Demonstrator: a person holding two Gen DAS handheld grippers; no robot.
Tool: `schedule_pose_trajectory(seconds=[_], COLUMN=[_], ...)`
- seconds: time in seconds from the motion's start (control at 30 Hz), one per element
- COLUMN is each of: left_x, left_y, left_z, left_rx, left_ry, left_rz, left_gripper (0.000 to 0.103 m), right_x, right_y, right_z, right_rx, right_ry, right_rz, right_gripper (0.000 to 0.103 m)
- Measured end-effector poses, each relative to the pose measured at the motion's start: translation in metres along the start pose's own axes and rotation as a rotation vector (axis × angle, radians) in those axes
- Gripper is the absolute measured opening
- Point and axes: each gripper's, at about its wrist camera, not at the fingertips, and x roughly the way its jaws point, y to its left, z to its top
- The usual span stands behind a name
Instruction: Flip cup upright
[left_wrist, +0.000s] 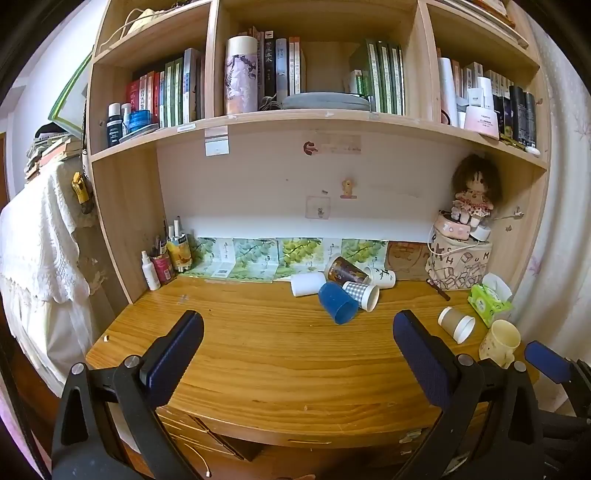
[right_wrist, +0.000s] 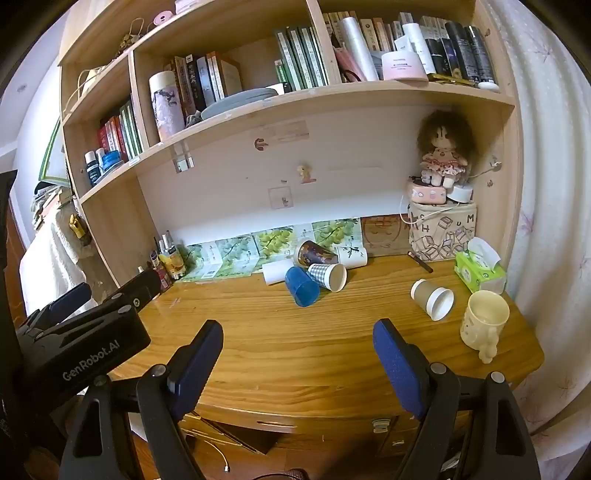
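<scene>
Left wrist view: left tool (left_wrist: 293, 343) spread wide, nothing between the pads, hovering over the front-middle of the bench (left_wrist: 258, 354). Right wrist view: right tool (right_wrist: 297, 352) also wide, holding nothing, over the front edge. Cup pile toward the back edge, all tipped on their sides: blue cup (right_wrist: 301, 286) touching checked cup (right_wrist: 328, 276), white cup (right_wrist: 277, 271) behind it, dark printed cup (right_wrist: 314, 253) and a white cup with leaf print (right_wrist: 352, 256) at the back. Grey-brown paper cup (right_wrist: 433, 298) lies on its side alone near the right edge, mouth facing front-right. Cream mug (right_wrist: 483, 323) stands upright just beside it at the front right corner. Green tissue pack (right_wrist: 478, 271) sits behind the mug.
</scene>
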Motion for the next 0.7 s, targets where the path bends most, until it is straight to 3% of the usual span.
schedule_pose_trajectory(seconds=[0.3, 0.7], left_x=[-0.007, -0.014], left_y=[0.007, 0.012], left_z=[-0.002, -0.011], left_rx=[-0.017, -0.025], left_ry=[-0.003, 0.021], left_rz=[-0.038, -0.024], left_gripper=[0.103, 0.102], right_x=[0.000, -0.003], right_y=[0.014, 0.010], right_z=[-0.004, -0.009], right_rx=[-0.003, -0.002], right_ry=[0.005, 0.049], right_rz=[0.013, 0.026], right_gripper=[0.084, 0.084])
